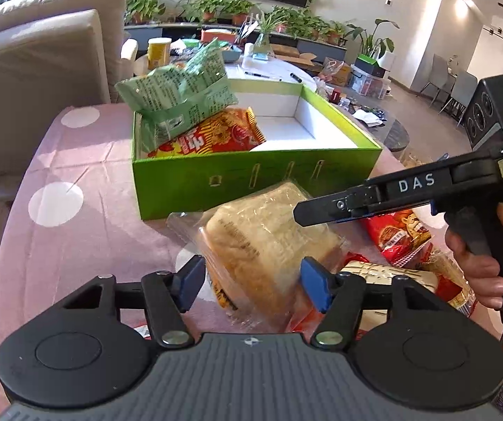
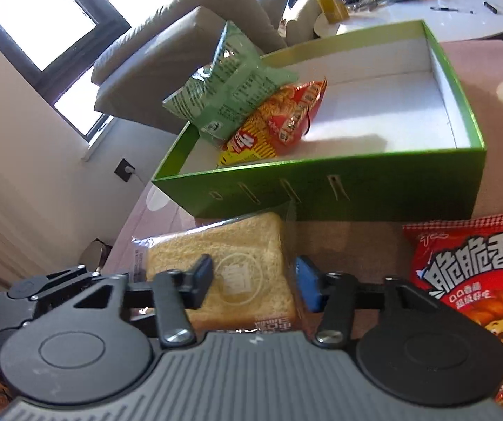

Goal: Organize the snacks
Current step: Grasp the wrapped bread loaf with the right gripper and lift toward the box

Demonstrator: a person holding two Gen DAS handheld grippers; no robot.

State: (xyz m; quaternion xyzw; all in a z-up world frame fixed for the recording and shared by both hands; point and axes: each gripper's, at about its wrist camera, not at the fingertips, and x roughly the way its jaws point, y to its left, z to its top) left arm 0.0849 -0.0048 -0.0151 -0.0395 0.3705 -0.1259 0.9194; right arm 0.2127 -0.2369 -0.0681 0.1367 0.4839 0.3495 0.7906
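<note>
Bread, square porous slices in crinkly clear plastic bag (image 2: 237,273), lies at centre frame between spread fingers of right gripper (image 2: 255,280); left gripper (image 1: 253,282) gapes around it too.

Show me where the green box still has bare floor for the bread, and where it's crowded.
The green box has bare white floor from the red-yellow snack bag across to its right wall. The left end is crowded: the green bag lies on that red-yellow bag. In front of the box, bread and the red lion bag fill the cloth.
</note>
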